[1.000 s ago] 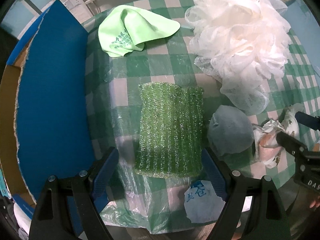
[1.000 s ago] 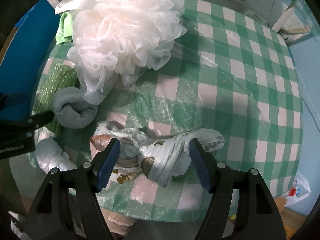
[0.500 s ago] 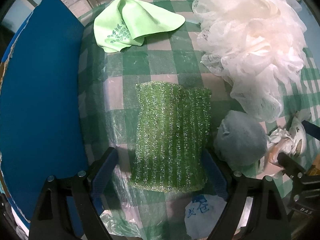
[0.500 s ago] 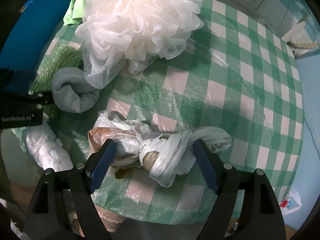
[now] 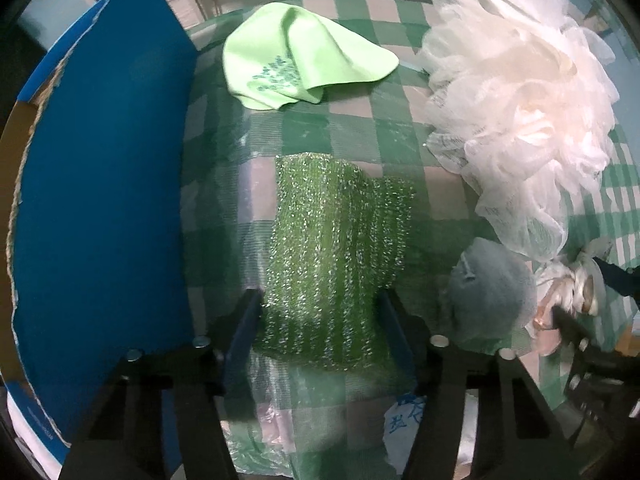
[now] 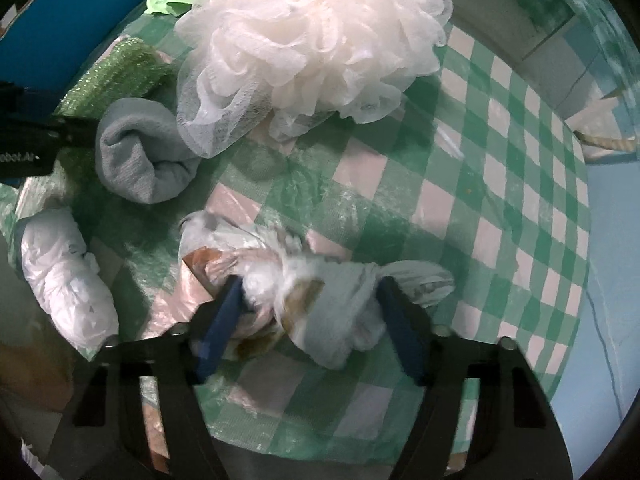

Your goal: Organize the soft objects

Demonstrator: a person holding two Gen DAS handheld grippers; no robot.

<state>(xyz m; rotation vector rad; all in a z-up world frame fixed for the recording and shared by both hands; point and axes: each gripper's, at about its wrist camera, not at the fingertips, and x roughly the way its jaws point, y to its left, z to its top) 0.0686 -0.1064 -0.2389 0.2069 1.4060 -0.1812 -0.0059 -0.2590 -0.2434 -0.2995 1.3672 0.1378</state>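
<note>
In the left wrist view a blue board is seen at far left; at lower centre the left claw is spread open, its fingers flanking a glittery green scrubber on the checked desk; at right a white mesh pouf is seen; in the right wrist view the right claw is spread open around a knotted plastic bag at lower centre.

Bare checkered tablecloth lies open rightward; the mesh pouf blocks the table's middle.
</note>
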